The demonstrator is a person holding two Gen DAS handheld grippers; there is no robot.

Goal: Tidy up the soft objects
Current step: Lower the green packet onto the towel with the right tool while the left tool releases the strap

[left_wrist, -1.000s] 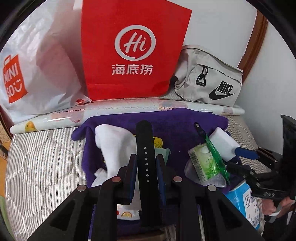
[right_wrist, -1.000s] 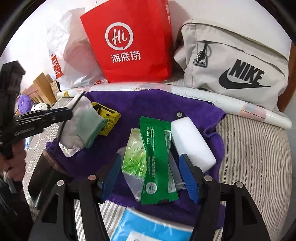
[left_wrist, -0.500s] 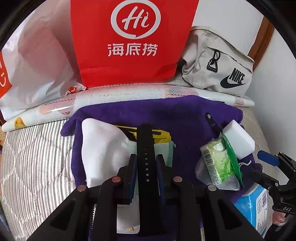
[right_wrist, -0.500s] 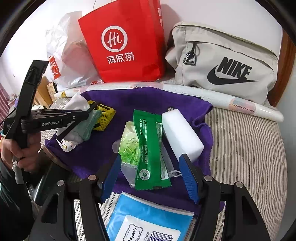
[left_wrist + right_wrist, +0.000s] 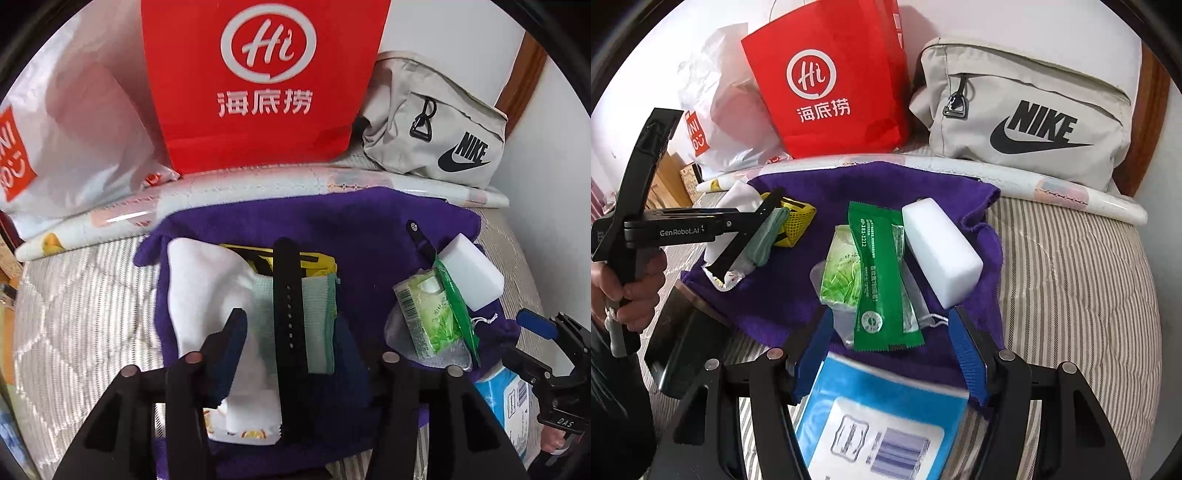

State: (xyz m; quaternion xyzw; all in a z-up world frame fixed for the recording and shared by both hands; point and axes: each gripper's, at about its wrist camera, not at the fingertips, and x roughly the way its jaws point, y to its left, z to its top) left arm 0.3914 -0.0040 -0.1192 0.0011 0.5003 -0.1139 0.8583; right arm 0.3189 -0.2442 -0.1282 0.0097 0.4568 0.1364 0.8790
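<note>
A purple towel [image 5: 369,236] lies on the bed with soft things on it. A black watch strap [image 5: 290,317] lies between the jaws of my open left gripper [image 5: 291,343], over a white cloth [image 5: 207,280], a pale green cloth [image 5: 317,314] and a yellow mesh item [image 5: 317,260]. My right gripper [image 5: 892,354] is open above a blue packet [image 5: 882,413]. Ahead of it lie a green sachet [image 5: 879,273], a green tissue pack [image 5: 838,273] and a white sponge block [image 5: 938,251]. The left gripper also shows in the right wrist view [image 5: 753,225].
A red paper bag [image 5: 258,85], a white plastic bag [image 5: 74,122] and a grey Nike bag [image 5: 1027,118] stand at the back behind a rolled printed sheet [image 5: 258,181]. The striped mattress [image 5: 1071,295] extends right. A dark flat object [image 5: 683,343] lies at the towel's left edge.
My left gripper has opened and let go of the black strap, which now lies on the cloths. My right gripper has drawn back, so the blue packet shows more.
</note>
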